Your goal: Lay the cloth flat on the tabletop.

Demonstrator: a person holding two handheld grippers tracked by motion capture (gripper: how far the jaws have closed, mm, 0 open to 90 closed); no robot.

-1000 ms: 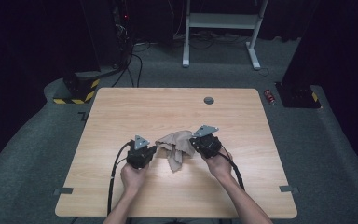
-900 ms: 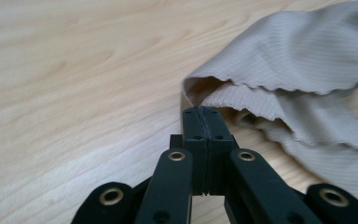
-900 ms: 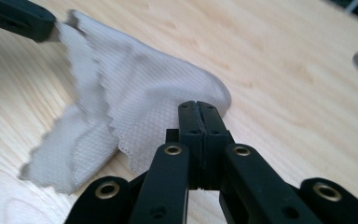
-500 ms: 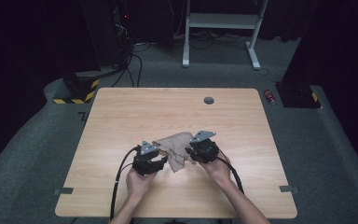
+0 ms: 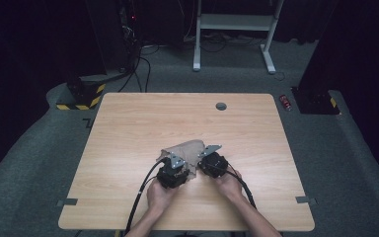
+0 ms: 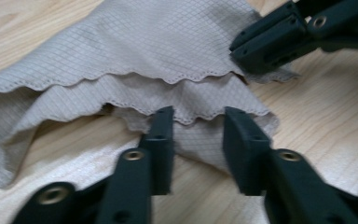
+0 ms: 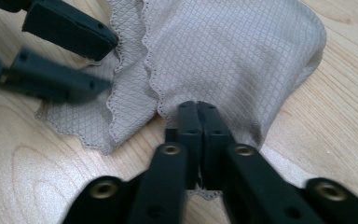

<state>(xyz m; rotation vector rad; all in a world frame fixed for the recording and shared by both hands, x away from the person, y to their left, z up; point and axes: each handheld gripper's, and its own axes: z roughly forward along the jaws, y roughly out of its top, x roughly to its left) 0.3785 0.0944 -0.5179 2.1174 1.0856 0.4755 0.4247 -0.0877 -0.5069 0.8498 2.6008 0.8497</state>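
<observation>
A person sits at the near edge of a wooden table [image 5: 128,123], a black two-jaw gripper in each hand; a beige cloth [image 5: 185,148] with a diamond weave and scalloped hem lies crumpled on the table, near the middle of its near half, just beyond both grippers. The left gripper [image 6: 198,123] points at the folded layers of the cloth; its jaws stand apart and have just been closing, the hem lying between them with neither pad pressing on it. The right gripper [image 7: 198,109] sits just right of the left one; its jaws are clenched together on a fold at the cloth's edge, pinching the fabric. A small dark round hole [image 5: 221,106] marks the table's far side.
</observation>
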